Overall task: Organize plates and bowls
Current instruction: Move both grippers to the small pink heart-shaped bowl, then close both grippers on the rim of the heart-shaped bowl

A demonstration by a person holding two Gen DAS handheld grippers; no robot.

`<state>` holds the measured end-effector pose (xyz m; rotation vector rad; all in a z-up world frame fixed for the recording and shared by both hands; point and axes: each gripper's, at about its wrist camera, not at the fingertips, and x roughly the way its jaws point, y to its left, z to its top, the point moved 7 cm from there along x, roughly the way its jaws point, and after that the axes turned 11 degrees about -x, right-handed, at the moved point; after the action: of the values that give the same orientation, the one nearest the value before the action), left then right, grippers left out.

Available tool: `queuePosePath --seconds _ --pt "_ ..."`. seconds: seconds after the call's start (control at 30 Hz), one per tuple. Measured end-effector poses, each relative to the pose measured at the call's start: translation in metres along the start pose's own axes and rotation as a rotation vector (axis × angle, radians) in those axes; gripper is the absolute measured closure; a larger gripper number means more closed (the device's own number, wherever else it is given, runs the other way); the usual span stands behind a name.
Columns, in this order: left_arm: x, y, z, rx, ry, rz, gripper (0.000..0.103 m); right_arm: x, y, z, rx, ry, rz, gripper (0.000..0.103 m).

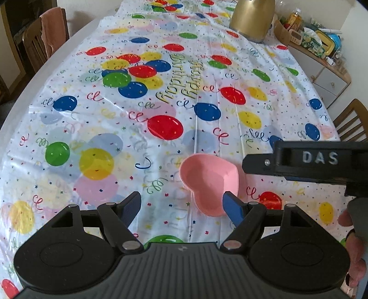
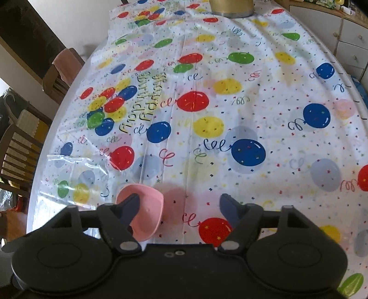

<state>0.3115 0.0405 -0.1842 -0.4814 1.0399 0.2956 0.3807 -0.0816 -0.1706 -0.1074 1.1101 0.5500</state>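
Observation:
A pink heart-shaped bowl [image 1: 208, 181] sits upright on the balloon-print tablecloth [image 1: 110, 128] near the table's front. My left gripper [image 1: 181, 202] is open just above the cloth. Its right blue finger [image 1: 232, 207] overlaps the bowl's near rim; I cannot tell if it touches. The black body of the right tool [image 1: 308, 161] hangs just right of the bowl, with a hand [image 1: 354, 232] under it. In the right wrist view the same bowl [image 2: 149, 207] lies low on the left. My right gripper [image 2: 179, 203] is open, its left finger [image 2: 132, 204] over the bowl's hollow.
A gold jug [image 1: 253, 20] stands at the far end of the table, also in the right wrist view [image 2: 231, 8]. Wooden chairs [image 1: 39, 43] [image 1: 352, 122] [image 2: 20, 147] line both sides. A cluttered white cabinet [image 1: 322, 76] stands at the right.

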Motion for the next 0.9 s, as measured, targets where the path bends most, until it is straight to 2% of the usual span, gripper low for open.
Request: queuePosePath --seconds 0.1,0.17,0.37,0.53,0.73,0.9 --pt "0.005 0.001 0.000 -0.002 -0.005 0.004 0.025 0.009 0.000 0.000 0.012 0.003 0.003 0.035" --pt "0.007 0.002 0.001 -0.008 -0.007 -0.001 0.025 0.014 0.000 0.000 0.019 0.011 0.015 0.045" --pt "0.011 0.005 0.008 -0.035 -0.012 -0.031 0.027 0.022 0.005 0.001 0.023 0.027 0.048 0.063" --pt "0.012 0.013 0.017 -0.108 0.002 -0.061 0.036 0.024 0.002 0.001 0.063 0.025 0.071 0.069" --pt "0.017 0.014 0.021 -0.132 0.027 -0.090 0.053 0.023 0.000 0.000 0.094 0.019 0.093 0.072" --pt "0.020 0.021 0.027 -0.177 0.037 -0.098 0.054 0.026 0.000 -0.006 0.085 0.041 0.109 0.074"
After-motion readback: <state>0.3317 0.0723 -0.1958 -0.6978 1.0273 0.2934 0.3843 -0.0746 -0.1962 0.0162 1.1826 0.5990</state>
